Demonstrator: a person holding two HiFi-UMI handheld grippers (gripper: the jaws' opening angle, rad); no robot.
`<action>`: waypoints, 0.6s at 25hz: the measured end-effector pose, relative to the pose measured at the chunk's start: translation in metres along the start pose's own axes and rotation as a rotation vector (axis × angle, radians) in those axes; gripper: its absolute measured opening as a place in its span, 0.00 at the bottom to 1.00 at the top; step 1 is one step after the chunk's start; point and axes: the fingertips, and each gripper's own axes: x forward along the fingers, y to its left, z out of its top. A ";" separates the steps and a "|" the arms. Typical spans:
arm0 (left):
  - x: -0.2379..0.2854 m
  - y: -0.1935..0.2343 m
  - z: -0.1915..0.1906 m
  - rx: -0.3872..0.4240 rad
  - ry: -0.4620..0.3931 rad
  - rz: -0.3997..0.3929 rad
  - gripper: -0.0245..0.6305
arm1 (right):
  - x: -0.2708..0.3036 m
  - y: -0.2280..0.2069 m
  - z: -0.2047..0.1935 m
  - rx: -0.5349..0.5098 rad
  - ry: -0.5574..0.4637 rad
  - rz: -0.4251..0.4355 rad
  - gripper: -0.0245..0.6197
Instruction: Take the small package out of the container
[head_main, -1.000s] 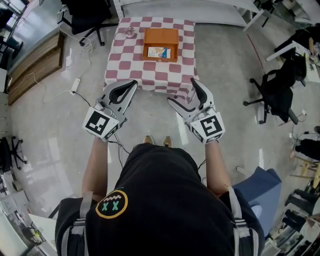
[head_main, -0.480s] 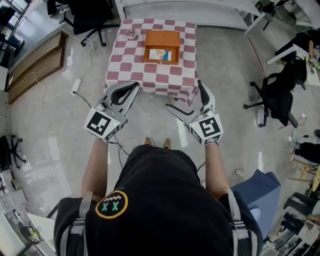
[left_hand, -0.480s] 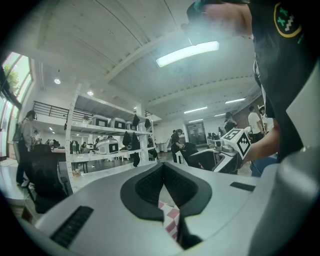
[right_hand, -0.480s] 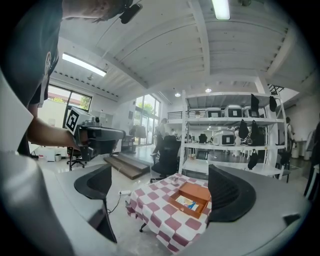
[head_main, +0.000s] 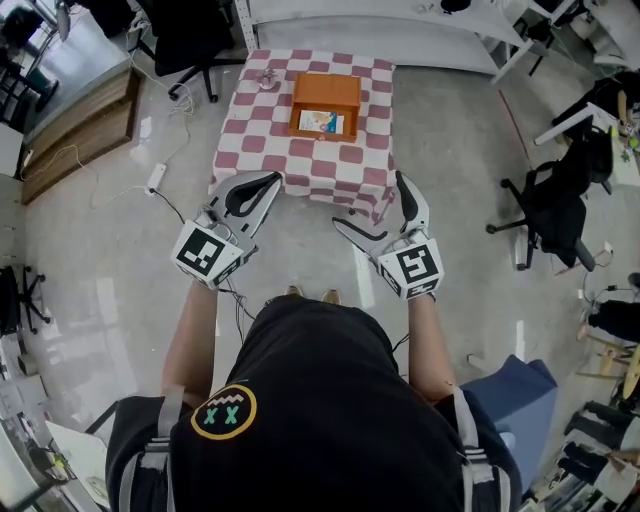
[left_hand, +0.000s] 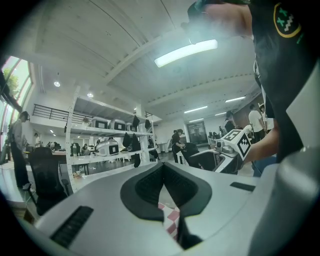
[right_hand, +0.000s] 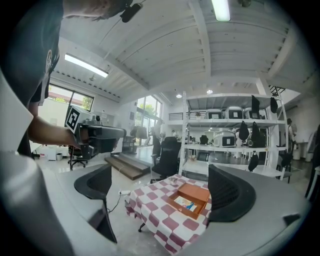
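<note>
Orange container (right_hand: 197, 191) in right gripper view; left gripper view: checkered cloth (left_hand: 169, 217) only.

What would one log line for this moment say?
left gripper: shut, empty | right gripper: jaws just opened, empty | package: in box on table, untouched

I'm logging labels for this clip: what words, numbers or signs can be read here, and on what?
"XX": round emblem on the person's black shirt.
No words, coded squares only: marker cubes.
Too small to read: print on the small package in the orange container.
</note>
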 end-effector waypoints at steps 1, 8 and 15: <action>0.002 -0.002 0.002 0.006 0.000 0.004 0.06 | -0.002 -0.002 0.000 -0.001 -0.002 0.004 0.96; 0.012 -0.025 0.007 0.016 0.011 0.030 0.06 | -0.018 -0.010 -0.003 -0.024 -0.011 0.042 0.96; 0.021 -0.039 0.005 0.028 0.031 0.016 0.06 | -0.028 -0.020 -0.009 -0.021 -0.014 0.050 0.96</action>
